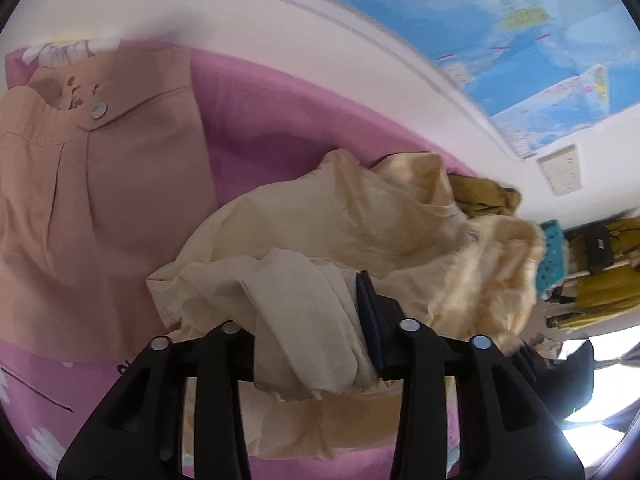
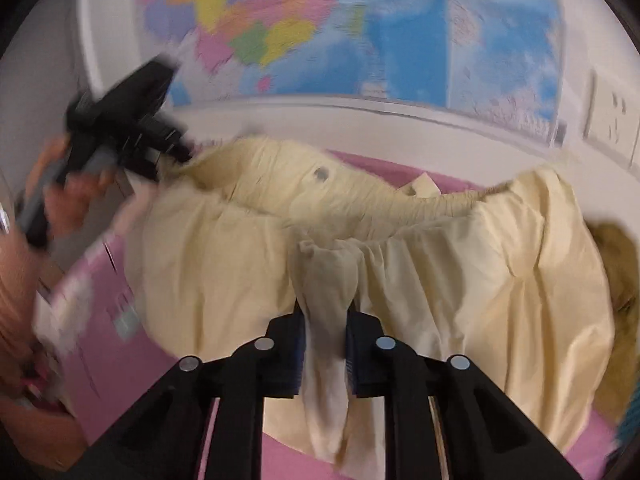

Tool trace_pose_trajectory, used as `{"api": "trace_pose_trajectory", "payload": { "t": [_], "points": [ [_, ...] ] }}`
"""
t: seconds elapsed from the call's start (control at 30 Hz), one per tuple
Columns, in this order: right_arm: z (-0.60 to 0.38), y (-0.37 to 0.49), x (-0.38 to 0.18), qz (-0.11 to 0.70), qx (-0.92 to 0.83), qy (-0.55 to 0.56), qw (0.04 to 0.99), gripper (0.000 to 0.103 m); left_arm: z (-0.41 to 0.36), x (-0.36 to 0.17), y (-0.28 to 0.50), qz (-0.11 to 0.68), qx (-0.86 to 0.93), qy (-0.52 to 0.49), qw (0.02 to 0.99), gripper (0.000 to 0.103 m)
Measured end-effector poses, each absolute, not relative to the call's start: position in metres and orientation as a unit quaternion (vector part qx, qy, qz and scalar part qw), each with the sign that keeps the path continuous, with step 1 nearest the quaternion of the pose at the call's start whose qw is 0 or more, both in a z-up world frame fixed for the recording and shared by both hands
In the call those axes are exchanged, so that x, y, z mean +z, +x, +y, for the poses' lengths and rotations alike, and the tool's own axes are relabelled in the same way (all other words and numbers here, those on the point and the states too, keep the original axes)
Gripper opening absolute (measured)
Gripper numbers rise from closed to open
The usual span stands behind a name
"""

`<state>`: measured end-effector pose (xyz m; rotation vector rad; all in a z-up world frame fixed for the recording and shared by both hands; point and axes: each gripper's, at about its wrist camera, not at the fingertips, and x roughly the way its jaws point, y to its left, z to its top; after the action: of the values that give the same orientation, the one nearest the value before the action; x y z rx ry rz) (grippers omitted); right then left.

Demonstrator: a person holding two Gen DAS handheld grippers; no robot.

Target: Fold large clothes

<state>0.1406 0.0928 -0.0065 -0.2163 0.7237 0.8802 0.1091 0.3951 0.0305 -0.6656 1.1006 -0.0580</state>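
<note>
A cream garment with an elastic waistband [image 2: 440,264] hangs bunched above the pink bedsheet [image 2: 120,320]. My right gripper [image 2: 325,320] is shut on a fold of its cloth near the waistband. My left gripper [image 1: 304,320] is shut on another bunch of the cream garment [image 1: 340,224]; its left finger is hidden under the cloth. The left gripper also shows in the right wrist view [image 2: 132,128], blurred, at the garment's far left edge.
A folded tan garment with buttons [image 1: 104,184] lies on the pink sheet [image 1: 280,116] at the left. A mustard garment [image 1: 486,198] lies beyond the cream one. A world map [image 2: 360,28] hangs on the white wall behind the bed.
</note>
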Motion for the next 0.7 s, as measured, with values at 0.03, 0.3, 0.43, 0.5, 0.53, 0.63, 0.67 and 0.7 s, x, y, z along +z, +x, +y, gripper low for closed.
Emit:
{"api": "trace_pose_trajectory", "payload": {
  "t": [0.03,0.3,0.43,0.5,0.53,0.63,0.67,0.7],
  "points": [
    [0.092,0.146,-0.004,0.342,0.416,-0.094,0.837,0.013,0.394,0.034,0.107,0.506,-0.033,-0.311,0.804,0.041],
    [0.097,0.197,-0.002,0.371,0.382,-0.044,0.845,0.011,0.385,0.094,0.067,0.383,-0.112,-0.312,0.862,0.084],
    [0.103,0.216,-0.004,0.383,0.366,-0.035,0.848,0.011,0.359,0.118,0.051,0.351,-0.126,-0.244,0.895,0.085],
    [0.107,0.222,-0.007,0.390,0.361,-0.037,0.846,0.011,0.341,0.116,0.052,0.361,-0.119,-0.198,0.903,0.085],
    [0.111,0.226,-0.009,0.395,0.360,-0.036,0.844,0.011,0.330,0.110,0.054,0.372,-0.115,-0.173,0.905,0.084],
    [0.119,0.234,-0.015,0.401,0.355,-0.044,0.843,0.012,0.307,0.082,0.068,0.417,-0.113,-0.130,0.893,0.075],
    [0.121,0.236,-0.017,0.403,0.354,-0.047,0.843,0.013,0.303,0.068,0.075,0.436,-0.105,-0.127,0.885,0.066],
    [0.121,0.237,-0.019,0.406,0.353,-0.046,0.842,0.014,0.301,0.056,0.082,0.451,-0.097,-0.123,0.878,0.059]
  ]
}}
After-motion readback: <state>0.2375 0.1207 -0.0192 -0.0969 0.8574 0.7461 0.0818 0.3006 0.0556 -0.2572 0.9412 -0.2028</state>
